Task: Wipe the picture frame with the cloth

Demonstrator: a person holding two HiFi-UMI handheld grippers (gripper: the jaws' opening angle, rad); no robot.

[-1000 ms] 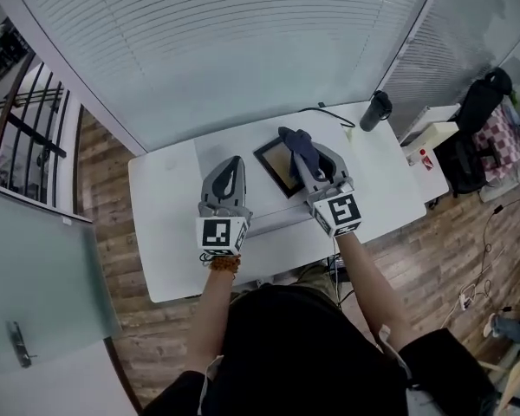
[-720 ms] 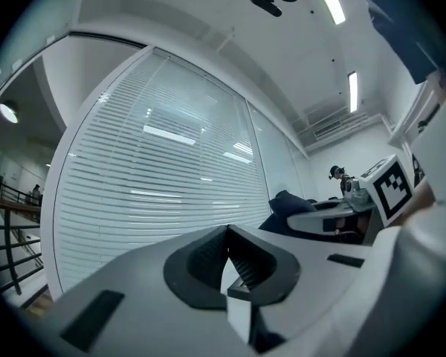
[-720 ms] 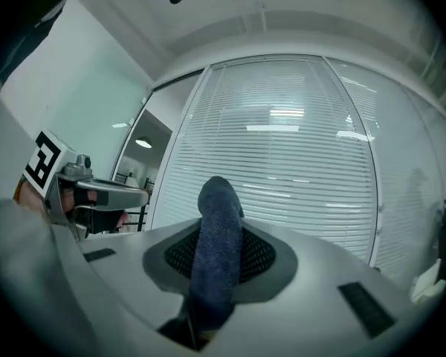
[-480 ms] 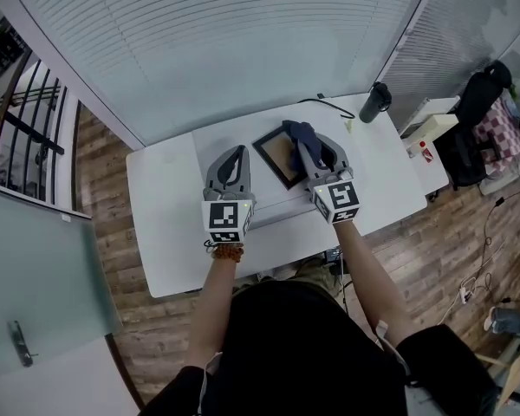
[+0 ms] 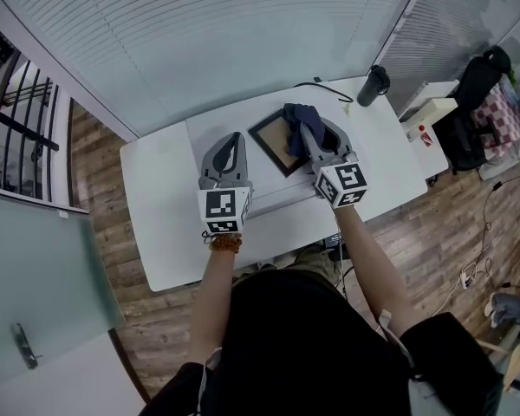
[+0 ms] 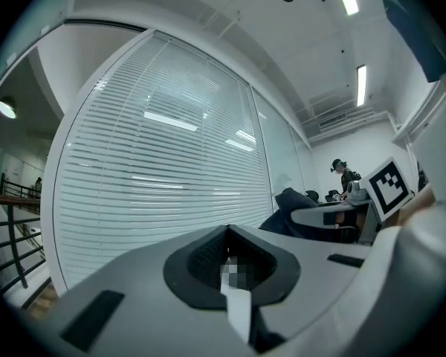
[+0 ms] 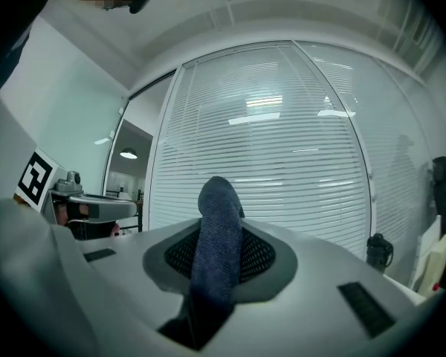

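cloth (image 5: 300, 121), dark blue, is pinched in the right gripper (image 5: 307, 133) and drapes over the far right corner of the picture frame (image 5: 274, 146) on the table (image 5: 160, 206). left gripper (image 5: 233, 142), jaws together, is just left of the frame.

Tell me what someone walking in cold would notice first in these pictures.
The dark blue cloth stands out first, pinched in the right gripper above the far corner of the dark picture frame, which lies mid-way along the white table. Next come the left gripper, shut and empty just left of the frame, and a black bottle at the table's far right corner.
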